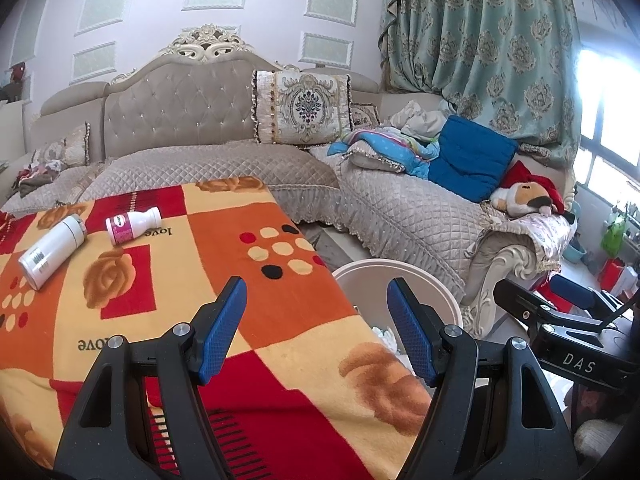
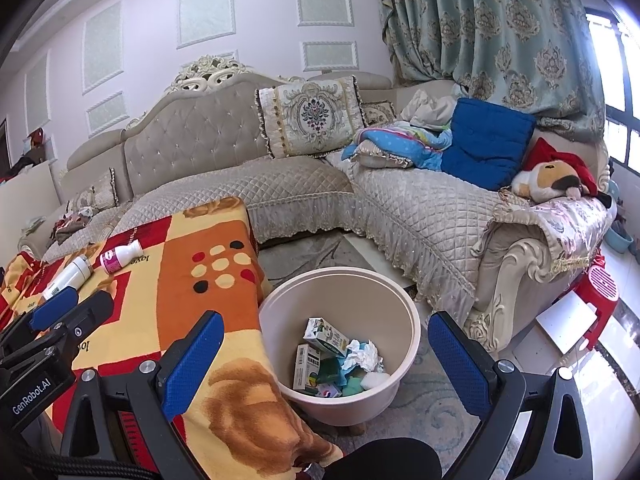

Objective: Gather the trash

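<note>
hidden/cut off: left wrist view shows only the far rim arc of the bin [image 1: 384,268], the rest sits behind the blanket edge and the left gripper's fingers; a scrap of white paper shows between them
bin: round beige tub [image 2: 400,312] on the floor, just beside the blanket's right edge, fully open to the right wrist view
bin contents: green-white carton [image 2: 325,334], a second box [image 2: 306,366] leaning on the inner wall, crumpled white tissue [image 2: 366,356], teal and green scraps underneath; small print unreadable
trash left out: white bottle [image 1: 52,250] and pink-label bottle [image 1: 134,226], both lying on their sides near the blanket's far left corner, close together but not touching; the pink one's label text is too small to read
surface: patchwork blanket [image 1: 224,240], red/orange/yellow; what carries it is covered
left gripper [image 1: 316,332]: jaws wide apart, nothing between them, hanging over the blanket's right edge
right gripper [image 2: 326,364]: jaws wide apart, empty, above the bin mouth
background: tufted sofa [image 2: 304,196] with cushions, plush toy [image 2: 556,182] on its right arm
</note>
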Tool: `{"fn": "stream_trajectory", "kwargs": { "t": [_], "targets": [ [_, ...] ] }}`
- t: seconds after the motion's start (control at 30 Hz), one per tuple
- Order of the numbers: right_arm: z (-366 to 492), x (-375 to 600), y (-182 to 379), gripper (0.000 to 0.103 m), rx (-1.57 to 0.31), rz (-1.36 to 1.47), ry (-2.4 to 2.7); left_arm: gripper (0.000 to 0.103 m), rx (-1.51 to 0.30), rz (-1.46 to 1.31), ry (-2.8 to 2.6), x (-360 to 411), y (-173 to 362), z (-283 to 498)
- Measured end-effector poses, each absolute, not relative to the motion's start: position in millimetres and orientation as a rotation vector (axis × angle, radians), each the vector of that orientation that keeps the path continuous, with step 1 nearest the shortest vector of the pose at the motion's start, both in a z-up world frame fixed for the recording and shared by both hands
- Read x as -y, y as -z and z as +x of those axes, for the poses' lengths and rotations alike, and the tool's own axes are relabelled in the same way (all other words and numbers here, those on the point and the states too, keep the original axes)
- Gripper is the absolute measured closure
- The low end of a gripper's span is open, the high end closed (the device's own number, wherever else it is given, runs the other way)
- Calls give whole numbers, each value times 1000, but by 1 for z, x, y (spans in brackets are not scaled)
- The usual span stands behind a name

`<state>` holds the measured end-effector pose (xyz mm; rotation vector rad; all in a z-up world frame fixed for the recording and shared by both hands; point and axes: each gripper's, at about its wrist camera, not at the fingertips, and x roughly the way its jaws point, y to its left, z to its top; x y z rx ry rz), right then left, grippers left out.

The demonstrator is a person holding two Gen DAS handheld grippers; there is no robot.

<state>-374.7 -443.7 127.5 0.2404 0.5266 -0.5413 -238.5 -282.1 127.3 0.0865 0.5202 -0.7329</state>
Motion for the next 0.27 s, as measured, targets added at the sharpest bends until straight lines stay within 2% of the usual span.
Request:
{"fn": "stream_trajectory", "kwargs": {
  "t": [0.27],
  "targets": [
    [-368, 450, -117, 2, -559, 252, 543, 31, -533, 114, 727, 287, -116, -234]
  ]
}}
